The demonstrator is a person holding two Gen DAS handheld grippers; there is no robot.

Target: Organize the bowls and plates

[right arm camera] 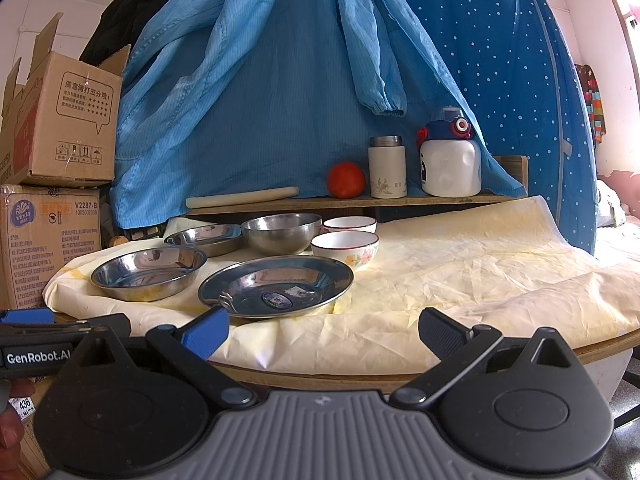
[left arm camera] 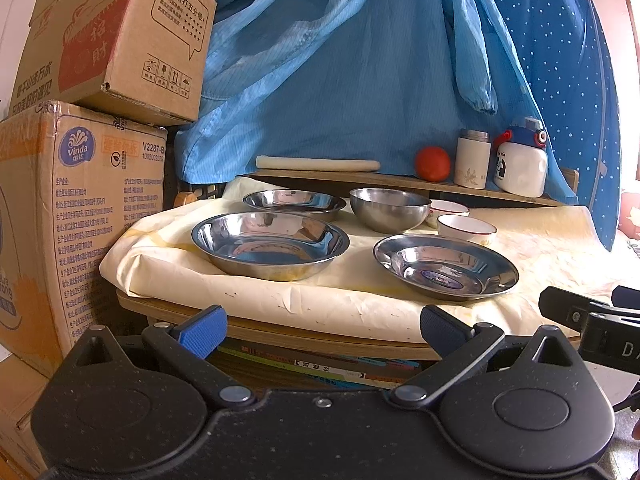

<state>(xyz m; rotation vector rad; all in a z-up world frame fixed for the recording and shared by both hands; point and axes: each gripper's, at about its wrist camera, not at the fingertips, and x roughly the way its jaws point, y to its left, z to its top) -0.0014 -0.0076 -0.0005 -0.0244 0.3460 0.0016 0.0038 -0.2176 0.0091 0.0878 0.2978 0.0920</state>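
Floral pattern on white bowl [right arm camera: 345,247], right-wrist view only.

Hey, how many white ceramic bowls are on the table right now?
2. The front white bowl with a flower print sits right of the flat steel plate; the rear white bowl is just behind it, beside the deep steel bowl. None appears hidden.

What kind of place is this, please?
Probably a lived-in room at home, not a proper kitchen: stacked cardboard boxes, a blue garment hanging behind, and steel dishes on a cloth-covered table.
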